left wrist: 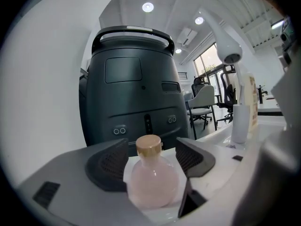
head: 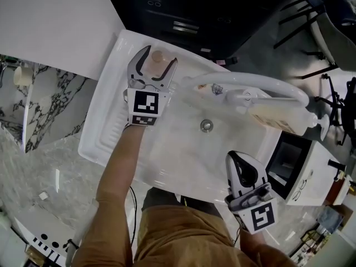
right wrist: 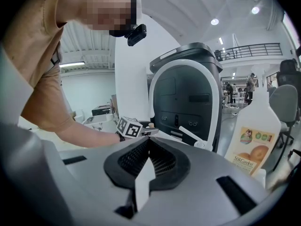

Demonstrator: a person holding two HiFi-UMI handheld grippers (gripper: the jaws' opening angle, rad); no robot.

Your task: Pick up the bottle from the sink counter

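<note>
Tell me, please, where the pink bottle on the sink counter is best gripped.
Grip the pink bottle at its round belly, below the cap, coming in level from the near side as the open left claw does: it stands upright with a pad on either side.

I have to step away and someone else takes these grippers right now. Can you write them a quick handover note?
Left gripper: open, with a jaw on either side of the small pink bottle with the tan cap. The pads are not pressing on it.
Right gripper: shut, empty, held by the sink's front right edge.
Bottle: upright at the far left corner of the sink counter.
Done: left gripper lined up around the bottle.
Left: close on the bottle and lift it off the counter.
</note>
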